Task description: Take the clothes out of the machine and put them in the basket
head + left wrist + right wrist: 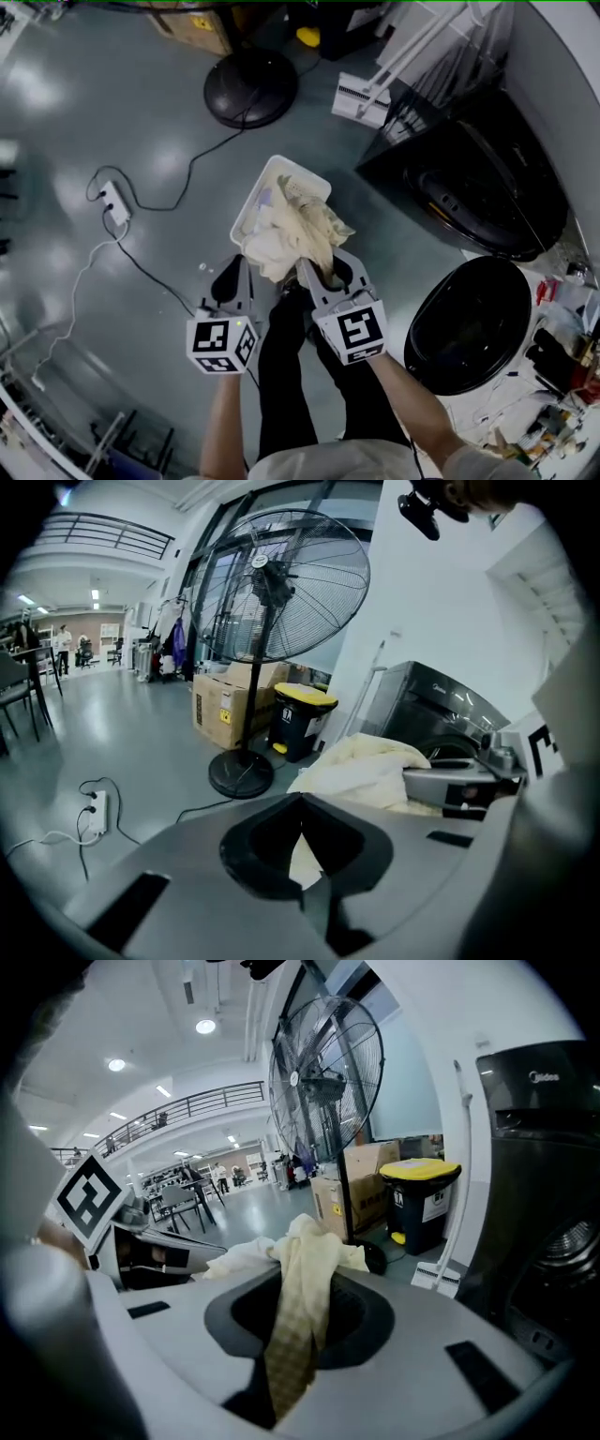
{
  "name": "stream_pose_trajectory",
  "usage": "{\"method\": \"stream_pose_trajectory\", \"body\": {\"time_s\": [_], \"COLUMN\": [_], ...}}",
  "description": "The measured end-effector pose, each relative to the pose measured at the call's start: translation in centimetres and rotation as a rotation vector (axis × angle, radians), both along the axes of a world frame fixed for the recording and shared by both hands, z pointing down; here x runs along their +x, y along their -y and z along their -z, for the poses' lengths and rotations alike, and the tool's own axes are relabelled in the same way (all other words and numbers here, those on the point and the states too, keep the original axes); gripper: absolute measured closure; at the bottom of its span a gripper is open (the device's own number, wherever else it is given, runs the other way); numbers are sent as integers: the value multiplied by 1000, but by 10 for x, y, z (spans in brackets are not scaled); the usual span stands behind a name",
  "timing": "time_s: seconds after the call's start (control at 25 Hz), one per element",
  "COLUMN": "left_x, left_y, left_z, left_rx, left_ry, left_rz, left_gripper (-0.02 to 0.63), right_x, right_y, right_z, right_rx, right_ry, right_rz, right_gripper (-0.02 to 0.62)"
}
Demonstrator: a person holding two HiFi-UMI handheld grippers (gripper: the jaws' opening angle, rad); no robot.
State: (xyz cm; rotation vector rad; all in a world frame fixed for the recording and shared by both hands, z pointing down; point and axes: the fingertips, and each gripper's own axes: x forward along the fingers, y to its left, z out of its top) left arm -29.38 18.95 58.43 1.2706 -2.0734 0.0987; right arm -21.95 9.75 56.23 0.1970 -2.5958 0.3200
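- Cream and white clothes (295, 230) are hanging in a bunch between the 2 grippers, right over the white basket (246, 214) on the floor (something pale seems to be lying inside it already).
- Right gripper (300, 1326) is clamping a yellowish checked strip of the fabric, which is running through its jaws and out past the tips.
- Left gripper (302, 832) is showing its jaws drawn together with a sliver of cream cloth between them, so it is probably nipping the bundle's other edge.
- Fabric like this is looking light, soft and floppy. It is going to sag and trail, so taking gathered folds is likely safer than taking 1 thin hem.
- Loose ends are drooping close to the basket's rim. The washing machine (487, 192) and its open door (469, 323) are standing near on the right. A fan base (250, 87) is sitting beyond the basket and a power strip (114, 202) is lying well apart on the left, leaving open floor around the basket.
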Motion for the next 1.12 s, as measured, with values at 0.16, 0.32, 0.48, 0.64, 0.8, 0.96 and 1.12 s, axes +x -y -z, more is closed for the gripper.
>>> {"method": "stream_pose_trajectory", "body": {"time_s": [0.16, 0.32, 0.48, 0.64, 0.8, 0.96, 1.12], "left_x": [-5, -13, -18, -17, -15, -18, -20], "left_y": [-18, -25, -25, -29, -36, -51, -62], "left_z": [-13, -27, -44, -58, -73, -88, -99], "left_rx": [-9, -21, -35, -50, -70, -86, -102], "left_ry": [-9, -14, -25, -35, -20, -15, -17], "left_rz": [25, 31, 25, 15, 5, 20, 44], "left_gripper": [588, 588, 588, 588, 588, 588, 588], "right_x": [-13, -25, -34, -44, -53, -62, -74], "right_y": [-14, -16, -12, -12, -10, -12, -12], "right_z": [-32, -74, -124, -171, -220, -264, -299], "right_rx": [-15, -33, -54, -64, -61, -59, -59], "right_ry": [-39, -89, -151, -210, -252, -296, -318], "right_rz": [26, 40, 39, 50, 67, 88, 105], "right_gripper": [511, 511, 511, 511, 511, 511, 511]}}
